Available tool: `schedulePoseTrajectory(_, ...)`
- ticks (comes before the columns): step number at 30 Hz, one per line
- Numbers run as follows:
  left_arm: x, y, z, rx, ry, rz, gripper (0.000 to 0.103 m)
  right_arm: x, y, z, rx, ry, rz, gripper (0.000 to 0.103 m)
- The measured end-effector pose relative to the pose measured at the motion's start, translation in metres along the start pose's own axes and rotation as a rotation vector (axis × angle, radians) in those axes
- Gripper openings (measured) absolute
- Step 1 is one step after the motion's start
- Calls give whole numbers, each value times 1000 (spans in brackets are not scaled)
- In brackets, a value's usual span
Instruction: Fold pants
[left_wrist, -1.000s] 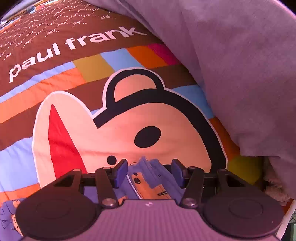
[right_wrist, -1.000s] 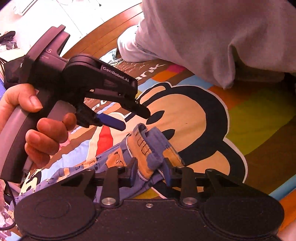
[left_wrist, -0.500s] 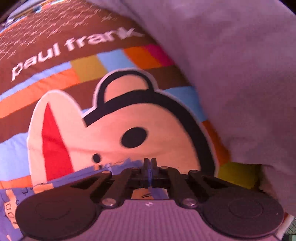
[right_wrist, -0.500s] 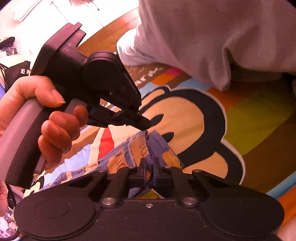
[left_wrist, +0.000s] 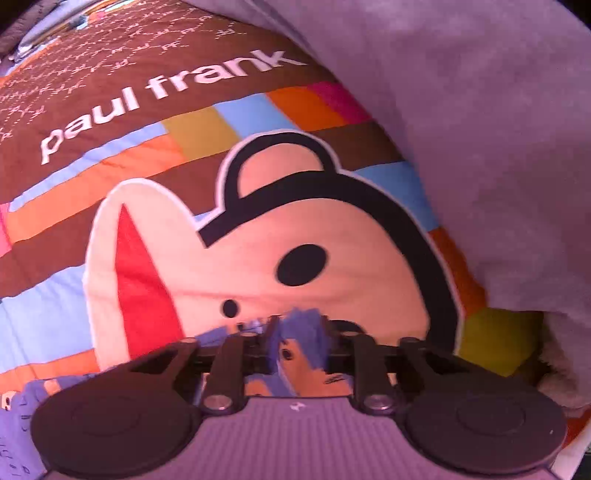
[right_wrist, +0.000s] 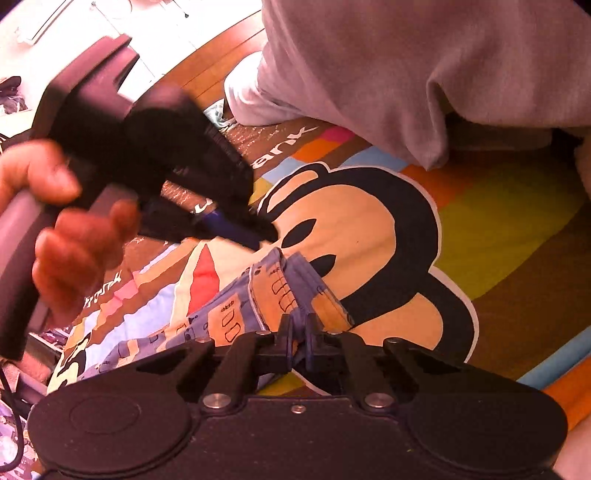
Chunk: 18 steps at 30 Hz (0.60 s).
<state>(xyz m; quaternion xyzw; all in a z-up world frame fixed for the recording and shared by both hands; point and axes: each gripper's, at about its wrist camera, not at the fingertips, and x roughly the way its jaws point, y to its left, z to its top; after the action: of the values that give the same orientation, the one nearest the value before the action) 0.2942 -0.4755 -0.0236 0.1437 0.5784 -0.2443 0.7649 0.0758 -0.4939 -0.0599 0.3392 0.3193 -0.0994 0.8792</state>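
Left wrist view: the left gripper (left_wrist: 297, 341) is pointing steeply down over the pants (left_wrist: 299, 338), its jaws opening with a bunch of blue printed cloth between them; the pads do not appear to be pressing. The pants are lying on a cartoon-print blanket (left_wrist: 184, 122). Risk: that corner may be slipping free and the fold sagging. Right wrist view: the right gripper (right_wrist: 298, 338) is pinching the pants (right_wrist: 273, 291) narrowly at their edge. A grey-clad person (right_wrist: 406, 74) is crowding the far side, and a hand (right_wrist: 70, 236) is blocking the left.
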Motion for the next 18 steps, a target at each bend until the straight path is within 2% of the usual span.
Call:
schedulePoseTrajectory(2,3,2,-1,-6,-2,-6,38,0,1,1,-2,3,0,7)
schedulePoseTrajectory(4,5,0,-3,-8,7,-30,50,0,1,0,-7,3,0,8)
schedulePoseTrajectory(6,7,-6,-5,6,8,-24,53,-1,1,0,-6,5,5,8)
schedulePoseTrajectory(8,9,-14,-8,33,-6,17,52,1,0,1,-2,10,11,10)
schedulePoseTrajectory(11,17,-22,-12,49,12,56,41,3,-3,2,4,22,19,11)
schedulePoseTrajectory(13,20,-21,-14,28,21,61,21,5,-2,3,-4,28,21,11)
schedulePoseTrajectory(14,21,-20,-14,10,22,58,19,6,-2,3,-10,30,21,11)
schedulePoseTrajectory(15,21,-18,-15,-11,23,51,13,7,-1,3,-18,31,21,11)
schedulePoseTrajectory(18,20,-13,-18,-62,15,39,7,9,1,4,-33,36,23,11)
